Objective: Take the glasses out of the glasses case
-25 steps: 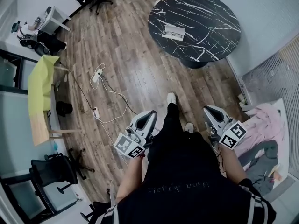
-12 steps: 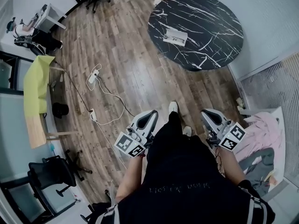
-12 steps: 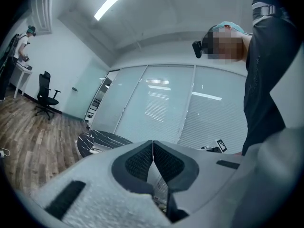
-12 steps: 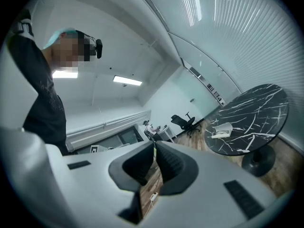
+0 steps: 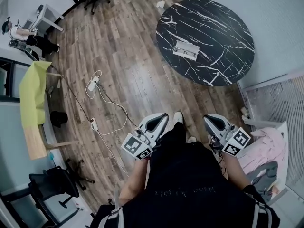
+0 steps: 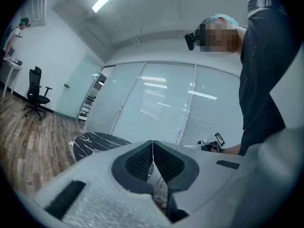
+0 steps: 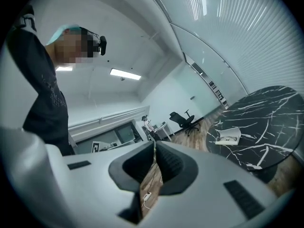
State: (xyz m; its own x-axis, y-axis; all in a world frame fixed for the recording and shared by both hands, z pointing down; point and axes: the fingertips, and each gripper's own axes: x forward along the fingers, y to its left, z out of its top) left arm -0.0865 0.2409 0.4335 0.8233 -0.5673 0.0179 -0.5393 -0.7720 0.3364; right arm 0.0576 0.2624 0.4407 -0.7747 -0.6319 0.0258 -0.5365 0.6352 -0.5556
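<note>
Glasses case (image 5: 186, 50) sits on round marble bench (image 5: 223, 18), lid apparently open, well apart from both tools, straight ahead. Long axis roughly crosswise to approach. Left tool (image 5: 163, 117), right tool (image 5: 207, 118): jaws together, empty. Neither clearly nearer.

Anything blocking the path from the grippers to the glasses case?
Nothing visible. The glasses case lies on the black table, ahead of the left gripper and right gripper, both shut and empty. Only wood floor lies between; the cable sits off left.
</note>
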